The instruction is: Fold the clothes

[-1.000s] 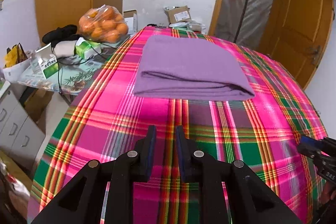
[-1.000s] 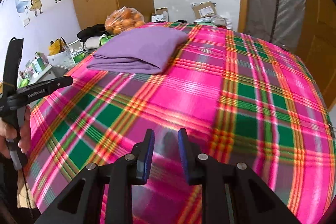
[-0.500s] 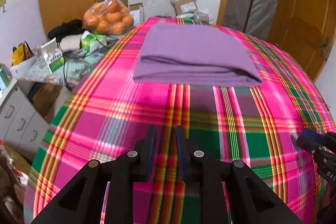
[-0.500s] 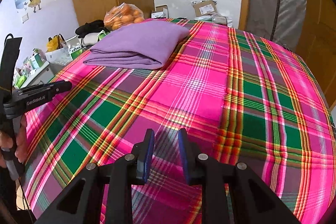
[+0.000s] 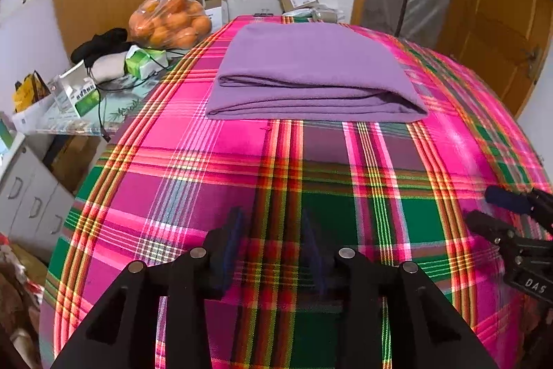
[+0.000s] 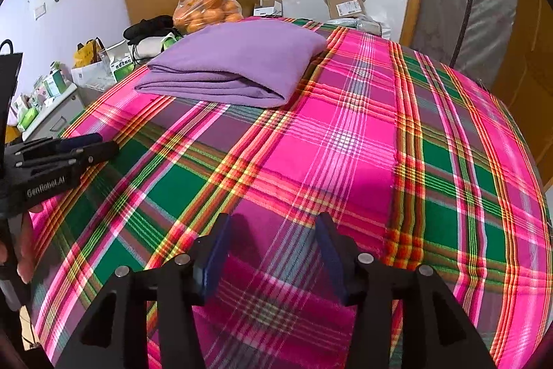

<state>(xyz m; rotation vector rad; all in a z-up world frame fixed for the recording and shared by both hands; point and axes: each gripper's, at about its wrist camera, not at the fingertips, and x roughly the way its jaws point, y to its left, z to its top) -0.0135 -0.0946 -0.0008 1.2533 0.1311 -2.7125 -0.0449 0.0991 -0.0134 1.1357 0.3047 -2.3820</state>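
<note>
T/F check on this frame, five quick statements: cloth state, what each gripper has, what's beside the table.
1. The purple cloth lies folded on the plaid cover. True.
2. The left gripper grips the cloth. False: jaws opening, nothing between them.
3. The right gripper is empty. True: jaws opening over bare plaid.
4. A bag of oranges sits on the folded cloth. False: it sits beside the cover, on the cluttered side table.
5. The cloth is green. False: purple.
</note>
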